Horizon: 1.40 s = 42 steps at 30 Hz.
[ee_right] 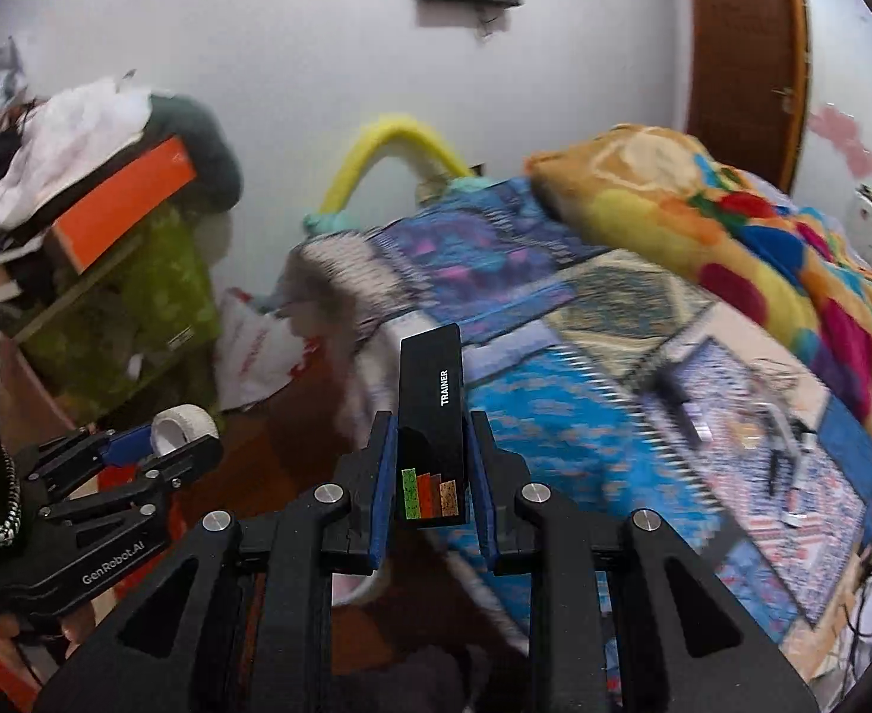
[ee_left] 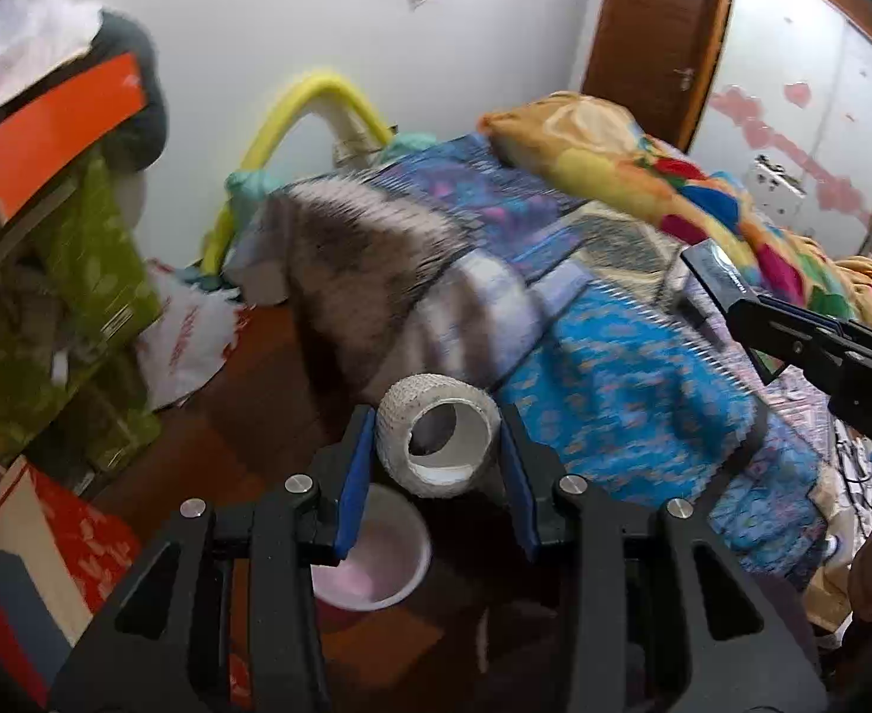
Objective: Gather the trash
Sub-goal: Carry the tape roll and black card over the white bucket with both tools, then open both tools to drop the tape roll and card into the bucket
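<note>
My left gripper point(ee_left: 436, 445) is shut on a white tape roll point(ee_left: 436, 437), whose hollow core faces the camera; the roll hangs above a pink basin point(ee_left: 370, 570) on the dark floor. In the right wrist view the same left gripper point(ee_right: 166, 442) shows at the lower left with the tape roll point(ee_right: 183, 425) between its pads. My right gripper point(ee_right: 430, 463) is shut on a slim black box point(ee_right: 433, 422) marked TRAINER, with coloured bars on its near end. In the left wrist view the right gripper point(ee_left: 727, 291) comes in from the right with the black box point(ee_left: 712, 273) at its tip.
A bed point(ee_left: 614, 356) with a blue patterned cover and a colourful blanket point(ee_left: 673, 178) fills the right side. Stacked boxes point(ee_left: 68, 273) and an orange box point(ee_left: 62, 136) stand at the left, a white plastic bag point(ee_left: 192, 344) beside them. A wooden door point(ee_left: 650, 35) is behind.
</note>
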Available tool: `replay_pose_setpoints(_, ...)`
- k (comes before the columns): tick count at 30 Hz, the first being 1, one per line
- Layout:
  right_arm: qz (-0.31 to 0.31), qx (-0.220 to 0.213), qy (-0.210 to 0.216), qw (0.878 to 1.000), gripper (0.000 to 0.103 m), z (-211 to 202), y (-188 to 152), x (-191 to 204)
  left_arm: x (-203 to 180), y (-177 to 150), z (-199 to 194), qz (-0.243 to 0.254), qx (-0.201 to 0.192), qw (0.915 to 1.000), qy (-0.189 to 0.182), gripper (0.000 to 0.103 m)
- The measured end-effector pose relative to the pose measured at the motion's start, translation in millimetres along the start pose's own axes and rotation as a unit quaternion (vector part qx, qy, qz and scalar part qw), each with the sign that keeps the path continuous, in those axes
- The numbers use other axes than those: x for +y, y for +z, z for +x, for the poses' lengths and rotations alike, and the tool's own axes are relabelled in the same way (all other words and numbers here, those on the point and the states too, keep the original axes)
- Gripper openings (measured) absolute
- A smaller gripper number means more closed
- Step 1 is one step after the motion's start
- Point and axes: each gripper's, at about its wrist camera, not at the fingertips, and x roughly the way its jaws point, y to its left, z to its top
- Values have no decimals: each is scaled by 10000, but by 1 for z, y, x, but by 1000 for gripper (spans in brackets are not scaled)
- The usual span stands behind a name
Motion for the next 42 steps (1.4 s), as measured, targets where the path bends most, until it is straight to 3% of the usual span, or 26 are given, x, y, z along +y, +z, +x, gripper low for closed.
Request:
replay_pose_setpoints(6, -302, 476, 311, 9979, 21, 46, -6, 42, 43, -20, 28, -251, 381, 9988, 161, 40)
replay_pose_setpoints(11, -605, 1090, 473, 9911, 21, 101, -23, 71, 73, -43, 69, -478, 936, 9943, 169, 40)
replay_pose_setpoints(16, -710, 1873, 638, 9776, 21, 161, -46, 82, 99, -70, 125, -803, 1636, 9832, 106, 40)
replay_pose_setpoints(25, -948, 2892, 821, 9490, 21, 237, -73, 91, 110, -112, 207, -853, 2555, 9629, 182, 40)
replay_pose_setpoints(31, -1315, 3253, 812, 9329, 21, 272, -85, 102, 112, -127, 241, -967, 2899, 9520, 172, 40)
replay_pose_setpoints(36, -1482, 3307, 905, 9276, 22, 280, -90, 109, 119, -131, 250, -1213, 2979, 9468, 124, 42)
replay_pose_setpoints(39, -1330, 3376, 1012, 9263, 28, 282, -89, 105, 126, -132, 250, -1400, 3038, 9424, 66, 44)
replay_pose_setpoints(42, -1219, 3318, 1039, 9296, 36, 276, -84, 100, 128, -128, 244, -1405, 2979, 9441, 110, 45)
